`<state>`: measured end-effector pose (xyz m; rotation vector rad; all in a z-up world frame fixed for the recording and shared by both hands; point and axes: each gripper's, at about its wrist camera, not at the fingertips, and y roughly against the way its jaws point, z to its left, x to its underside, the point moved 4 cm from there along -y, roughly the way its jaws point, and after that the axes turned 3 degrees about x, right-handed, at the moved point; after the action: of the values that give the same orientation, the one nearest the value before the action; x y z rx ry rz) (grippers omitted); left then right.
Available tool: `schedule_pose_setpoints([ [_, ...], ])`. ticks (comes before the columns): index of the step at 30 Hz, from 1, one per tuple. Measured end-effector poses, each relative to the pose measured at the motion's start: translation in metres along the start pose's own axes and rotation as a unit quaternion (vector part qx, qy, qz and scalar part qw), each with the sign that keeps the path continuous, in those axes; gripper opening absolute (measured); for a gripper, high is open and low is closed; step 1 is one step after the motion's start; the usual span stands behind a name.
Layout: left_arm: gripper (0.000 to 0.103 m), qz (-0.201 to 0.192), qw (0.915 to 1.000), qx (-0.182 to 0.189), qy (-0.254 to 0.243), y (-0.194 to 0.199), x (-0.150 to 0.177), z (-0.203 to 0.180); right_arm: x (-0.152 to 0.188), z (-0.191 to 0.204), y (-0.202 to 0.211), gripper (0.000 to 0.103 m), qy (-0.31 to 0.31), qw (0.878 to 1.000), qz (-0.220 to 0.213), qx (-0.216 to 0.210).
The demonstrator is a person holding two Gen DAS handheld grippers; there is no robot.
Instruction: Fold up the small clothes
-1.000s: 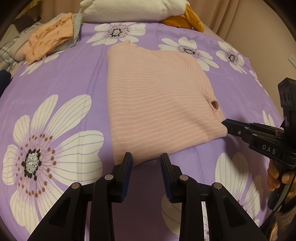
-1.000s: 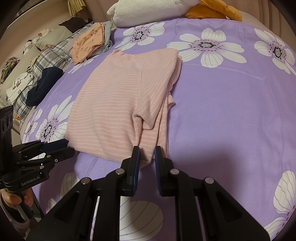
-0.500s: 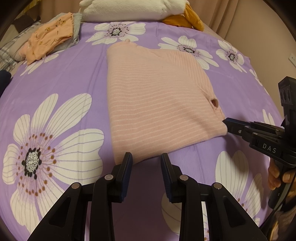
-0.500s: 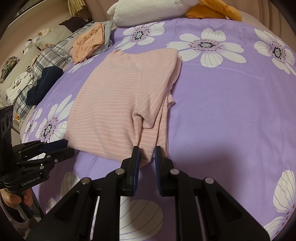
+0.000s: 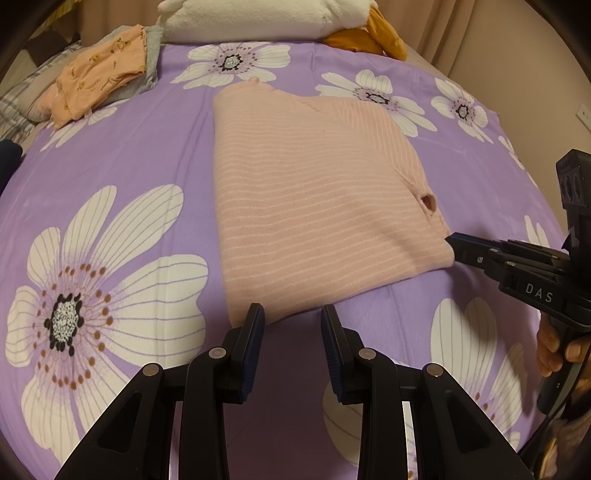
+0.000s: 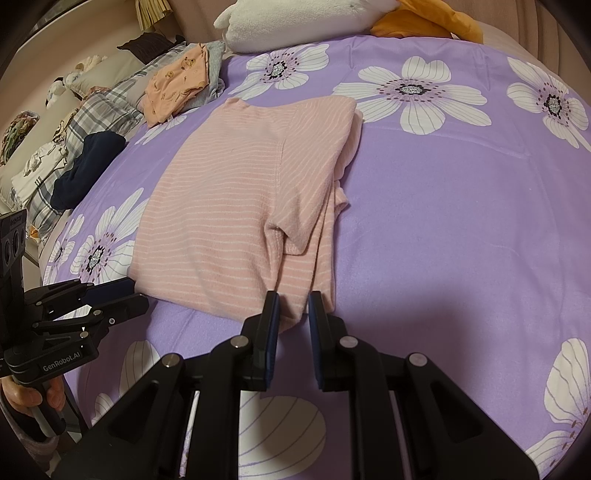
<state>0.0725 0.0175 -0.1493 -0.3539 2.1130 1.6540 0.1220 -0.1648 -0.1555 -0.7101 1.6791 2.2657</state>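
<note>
1. Fingers of the left gripper (image 5: 291, 317) stand parted and hold nothing, straddling the near hem of the pink striped top (image 5: 314, 206).
2. Right gripper (image 6: 290, 306), narrowly parted, brackets the hem's other corner (grip uncertain).
3. Top lies half-folded on the purple floral bedspread (image 6: 461, 221), long axis running away.
4. Only the right view shows the tucked sleeve.

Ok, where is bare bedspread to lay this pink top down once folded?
Widest free patch: bedspread right of the pink striped top, up to the bed edge. Another lies left of it, over the big flower. Crowded: far-left corner with the orange garment pile and the white pillow.
</note>
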Motion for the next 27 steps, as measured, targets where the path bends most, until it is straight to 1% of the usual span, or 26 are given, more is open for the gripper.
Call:
schedule_pose_setpoints([
  [27,0.031,0.003,1.0,-0.001,-0.002,-0.0009,0.0021,0.0019,0.0025,-0.0001,-0.0008,0.016,-0.001,1.0,0.0,0.0],
])
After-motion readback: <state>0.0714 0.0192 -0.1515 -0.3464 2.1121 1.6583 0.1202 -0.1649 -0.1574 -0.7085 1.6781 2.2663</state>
